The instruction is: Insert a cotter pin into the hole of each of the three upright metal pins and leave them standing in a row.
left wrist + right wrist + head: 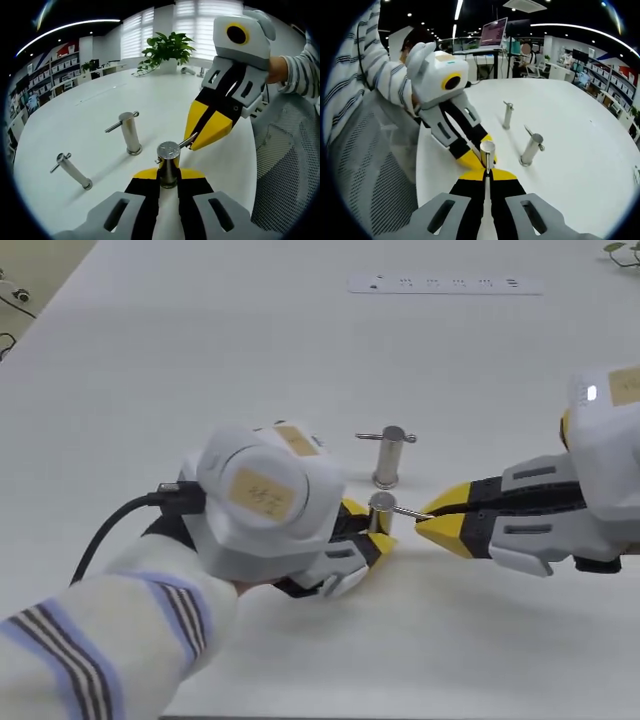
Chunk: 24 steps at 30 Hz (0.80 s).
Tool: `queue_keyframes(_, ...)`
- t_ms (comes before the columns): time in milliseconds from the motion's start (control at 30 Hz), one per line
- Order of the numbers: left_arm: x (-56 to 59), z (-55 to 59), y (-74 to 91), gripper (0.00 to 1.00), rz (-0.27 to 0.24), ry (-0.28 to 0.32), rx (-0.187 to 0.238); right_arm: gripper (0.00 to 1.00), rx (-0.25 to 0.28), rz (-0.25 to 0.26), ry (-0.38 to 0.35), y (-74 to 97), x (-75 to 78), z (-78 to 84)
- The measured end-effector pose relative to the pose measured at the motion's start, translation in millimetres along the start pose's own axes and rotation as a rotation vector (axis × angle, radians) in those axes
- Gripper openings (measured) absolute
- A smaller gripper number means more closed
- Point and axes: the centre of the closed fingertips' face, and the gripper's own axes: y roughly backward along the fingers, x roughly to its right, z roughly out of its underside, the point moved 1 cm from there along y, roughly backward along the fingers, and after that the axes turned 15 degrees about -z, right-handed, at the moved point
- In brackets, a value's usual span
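Note:
My left gripper [375, 531] [168, 176] is shut on the base of an upright metal pin [380, 508] [168, 159] [487, 149]. From the right, my right gripper [428, 516] [487, 173] is shut on a thin cotter pin [408, 511] [184, 143]. The cotter pin's tip touches the side of the held pin just below its head. A second metal pin [387, 456] [130, 133] [531, 148] stands behind with a cotter pin through it. A third metal pin [74, 170] [507, 115], also with a cotter pin, stands further along.
The white table [300, 340] stretches away with a white power strip [445, 284] at its far edge. A potted plant [167, 50] stands at one end of the table. A grey mesh chair [290, 165] is beside the table edge. A laptop [492, 32] sits on a desk behind.

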Motion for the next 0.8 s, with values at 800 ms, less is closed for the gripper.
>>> queue_keyframes(800, 1.2, -0.3, -1.0, 0.11, -0.005, -0.017, 0.006, 0.05, 0.023, 0.001, -0.007, 2.9, -1.6, -1.9)
